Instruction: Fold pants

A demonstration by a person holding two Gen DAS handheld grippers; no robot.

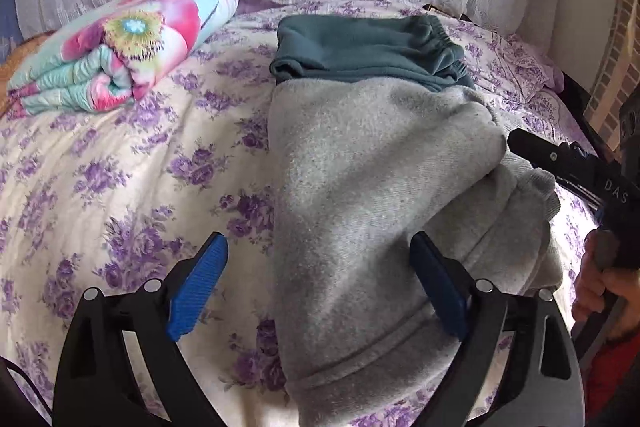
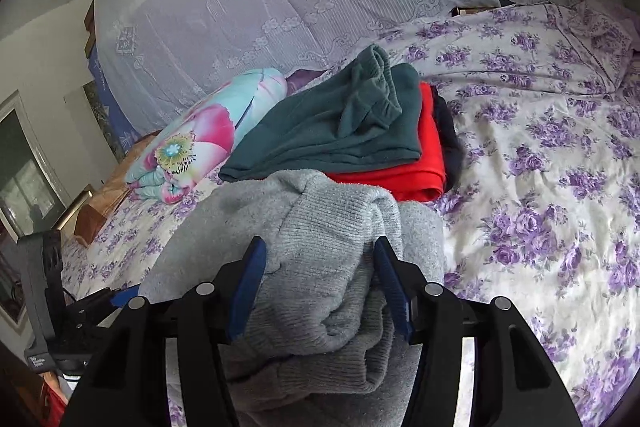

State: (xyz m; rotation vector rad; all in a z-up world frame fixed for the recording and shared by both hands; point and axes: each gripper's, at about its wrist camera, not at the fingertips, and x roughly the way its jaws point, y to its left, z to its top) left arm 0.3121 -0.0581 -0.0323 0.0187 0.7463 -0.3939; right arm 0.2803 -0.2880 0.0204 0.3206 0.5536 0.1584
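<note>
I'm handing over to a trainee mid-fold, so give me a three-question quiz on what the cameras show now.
1. True or false: the left gripper is clamped on the grey pants.
2. Which colour lies directly under the teal garment? A red, B yellow, C white.
3. Fill in: the right gripper has ____ fabric between its fingers.

Key: 1 false, its jaws stand wide open; 2 A, the red garment; 3 grey.

Grey pants, teal garment, purple-flowered cream bedsheet

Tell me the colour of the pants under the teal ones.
Red, best seen in the right wrist view.
</note>
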